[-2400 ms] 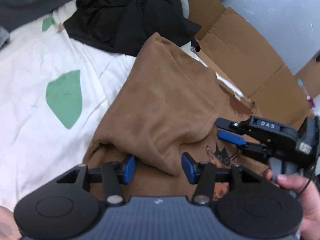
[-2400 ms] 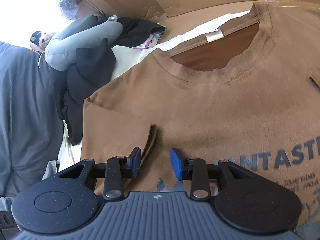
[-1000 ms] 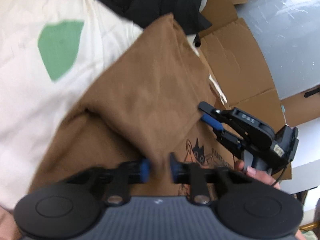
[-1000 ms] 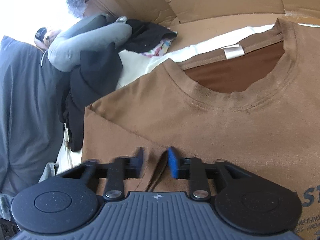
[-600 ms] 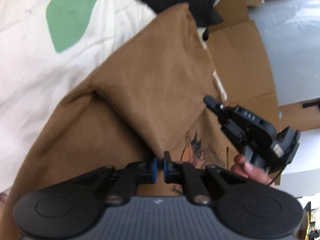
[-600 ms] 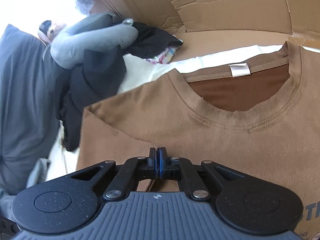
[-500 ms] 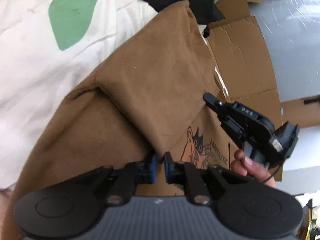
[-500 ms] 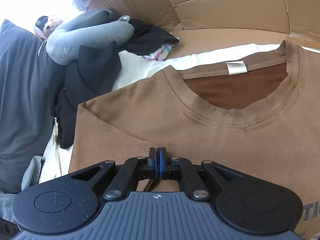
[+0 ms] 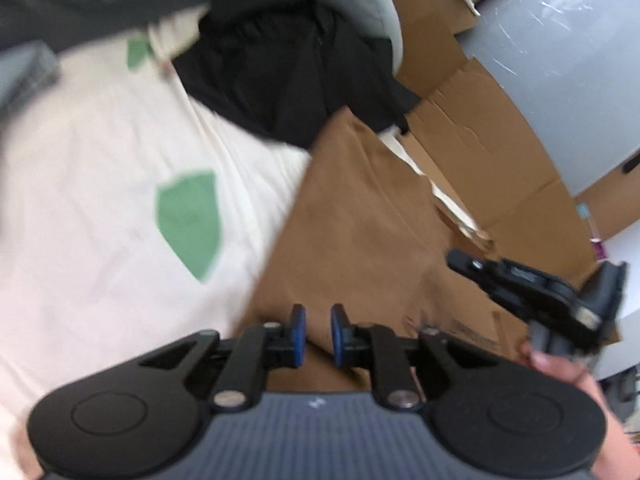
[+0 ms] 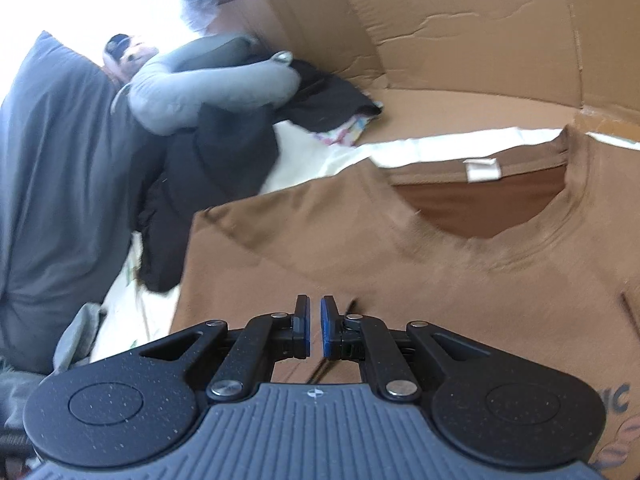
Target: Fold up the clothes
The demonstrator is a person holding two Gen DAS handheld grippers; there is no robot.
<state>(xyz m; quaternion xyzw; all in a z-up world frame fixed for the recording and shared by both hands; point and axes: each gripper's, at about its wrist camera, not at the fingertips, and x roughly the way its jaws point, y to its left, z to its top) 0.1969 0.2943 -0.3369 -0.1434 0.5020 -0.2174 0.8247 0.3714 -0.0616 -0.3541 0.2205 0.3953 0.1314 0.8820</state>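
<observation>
A brown printed T-shirt (image 9: 360, 216) lies on a cream sheet (image 9: 88, 208), its left side folded over the front. In the right wrist view the shirt (image 10: 400, 272) shows its collar and white label (image 10: 482, 169). My left gripper (image 9: 318, 334) hovers above the folded edge, slightly open, with nothing between its blue pads. My right gripper (image 10: 315, 330) is slightly open and empty over the shoulder fold; it also shows in the left wrist view (image 9: 524, 292) at the right.
A black garment (image 9: 288, 72) and a grey neck pillow (image 10: 212, 84) lie beyond the shirt. Flattened cardboard (image 9: 480, 128) lines the far side. A grey pillow (image 10: 56, 176) stands at the left. Green patches (image 9: 190, 220) mark the sheet.
Both grippers, shut on the shirt's fold half a second ago, have opened a little and let it go. The fold now lies flat and both grippers have drawn back.
</observation>
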